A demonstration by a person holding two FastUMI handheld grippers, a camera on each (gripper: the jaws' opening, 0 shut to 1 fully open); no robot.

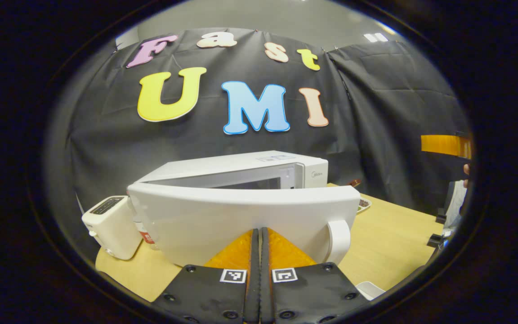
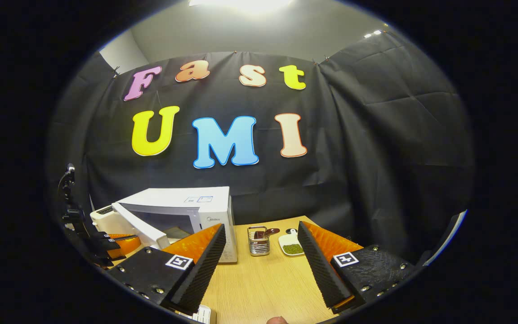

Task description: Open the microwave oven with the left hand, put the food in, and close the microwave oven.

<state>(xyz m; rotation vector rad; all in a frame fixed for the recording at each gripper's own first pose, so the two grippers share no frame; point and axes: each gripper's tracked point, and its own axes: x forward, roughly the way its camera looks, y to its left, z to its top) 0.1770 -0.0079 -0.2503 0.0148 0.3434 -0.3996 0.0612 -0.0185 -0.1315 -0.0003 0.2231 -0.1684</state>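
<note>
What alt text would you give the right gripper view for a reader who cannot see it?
The right gripper hangs open and empty over a wooden table. Beyond it to the left a white microwave stands with its door swung partly open. To the microwave's right sit a small metal basket and a plate of food.

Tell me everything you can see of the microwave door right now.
The microwave door is white, looks like glossy plastic, with a loop handle at its free end. It stands partly open, hinged on the side nearest the white toaster, leaving a gap to the microwave body. The right gripper view shows a dark window in the door's inner face. The left gripper, fingers together, sits right against the door's outer face; actual contact cannot be confirmed.
</note>
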